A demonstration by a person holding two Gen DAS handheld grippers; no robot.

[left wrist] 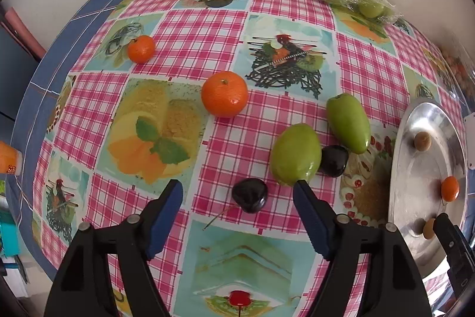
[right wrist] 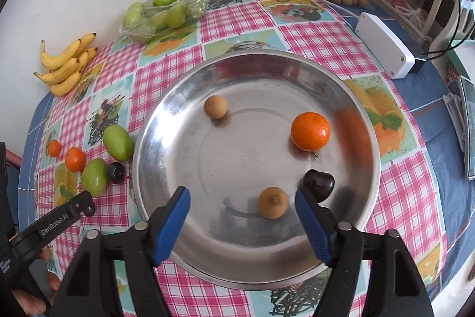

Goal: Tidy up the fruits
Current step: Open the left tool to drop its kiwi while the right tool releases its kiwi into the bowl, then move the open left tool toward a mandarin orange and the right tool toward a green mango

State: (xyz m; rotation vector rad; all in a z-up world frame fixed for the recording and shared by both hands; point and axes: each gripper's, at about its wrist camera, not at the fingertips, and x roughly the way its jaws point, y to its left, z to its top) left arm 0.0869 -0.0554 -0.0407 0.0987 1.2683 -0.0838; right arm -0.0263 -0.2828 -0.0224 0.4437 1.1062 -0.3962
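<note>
The left gripper [left wrist: 237, 199] hangs wide and empty over the worktop [left wrist: 190, 28], a dark cherry [left wrist: 250, 195] lying between its fingers beside two green fruits [left wrist: 296, 154], two tangerines [left wrist: 224, 94] and another cherry [left wrist: 333, 160]. The right gripper [right wrist: 242, 205], also spread wide and empty, hovers over the metal plate [right wrist: 178, 109]. In the plate lie a tangerine [right wrist: 310, 131], a cherry [right wrist: 319, 181] and two small brown fruits [right wrist: 272, 202], possibly longans.

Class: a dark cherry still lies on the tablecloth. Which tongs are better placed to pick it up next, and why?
Left. The left tongs are open with the cherry between their tips. The right tongs hover open over the metal plate, away from it.
</note>
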